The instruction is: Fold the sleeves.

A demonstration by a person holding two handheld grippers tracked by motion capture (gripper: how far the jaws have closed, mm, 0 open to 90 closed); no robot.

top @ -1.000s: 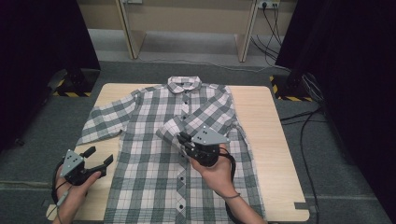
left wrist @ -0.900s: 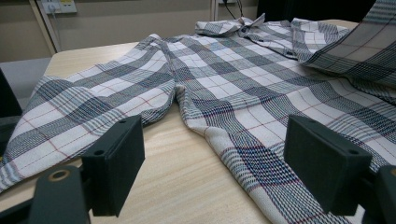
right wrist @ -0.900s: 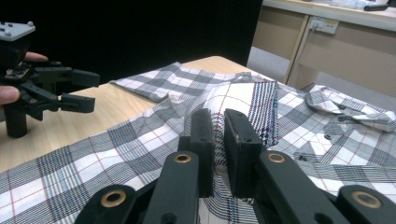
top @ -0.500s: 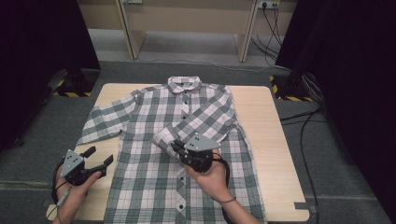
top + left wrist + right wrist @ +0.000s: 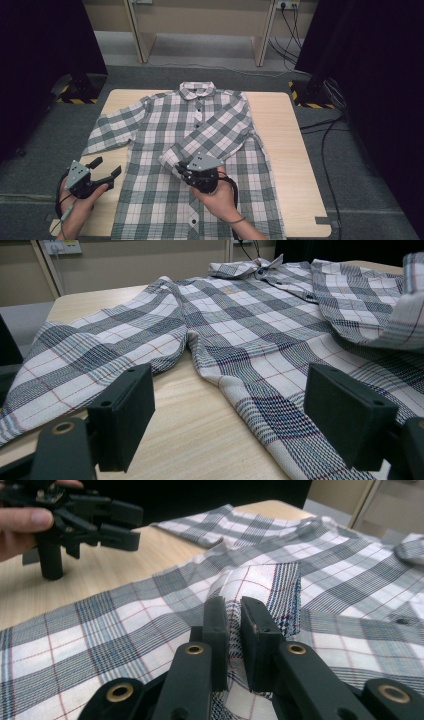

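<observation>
Shirt (image 5: 200, 150) flat on table (image 5: 280, 150), buttons up; sleeve cuff (image 5: 172, 159) folded across front. High view: right gripper (image 5: 186, 171) now lower and nearer to left than second ago, cuff carried down onto shirt body. Left gripper (image 5: 107, 167) unmoved, spread, empty, at table edge.

Left gripper view: jaws wide apart, only cloth and wood beyond.

Right gripper view: jaws pinching cuff (image 5: 260, 595) fold. Likely sleeve fold nearly laid; release next.

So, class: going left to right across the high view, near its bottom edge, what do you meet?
Left gripper → bare table → right gripper holding the shirt's sleeve → shirt's hem → table edge.
</observation>
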